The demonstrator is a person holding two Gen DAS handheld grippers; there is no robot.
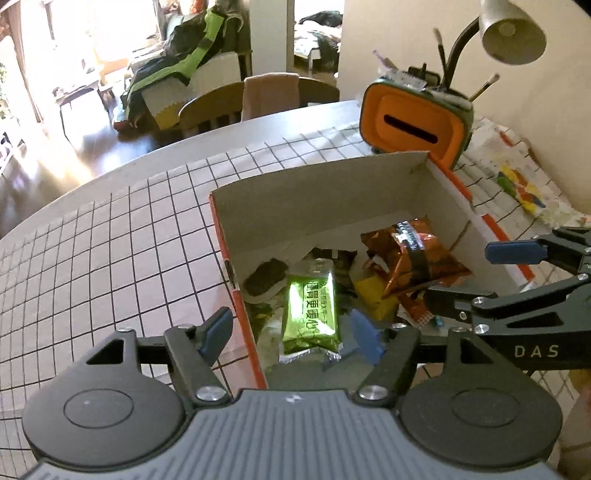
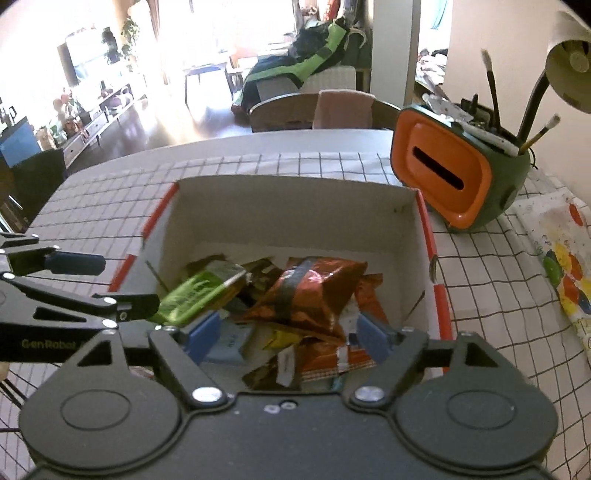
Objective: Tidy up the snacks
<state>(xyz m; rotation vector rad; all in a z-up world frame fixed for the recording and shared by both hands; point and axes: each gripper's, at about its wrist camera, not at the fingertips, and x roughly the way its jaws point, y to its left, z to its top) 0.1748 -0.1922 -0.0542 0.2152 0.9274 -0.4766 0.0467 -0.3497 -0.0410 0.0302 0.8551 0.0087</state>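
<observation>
My own housing hid the box's (image 2: 424, 221) near wall; the lamp (image 1: 513, 33) was cropped, and wrapper print (image 2: 284, 369) blurred unreadably.

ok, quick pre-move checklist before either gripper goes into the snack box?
1. Left gripper open: ok.
2. Right gripper open: ok.
3. Both grippers holding nothing: ok.
4. Green packet reachable on top of the pile: ok.
5. Orange bag lying free on top: ok.
6. Left gripper straddles the cardboard box wall, one finger outside: not ok for a straight descent.
</observation>
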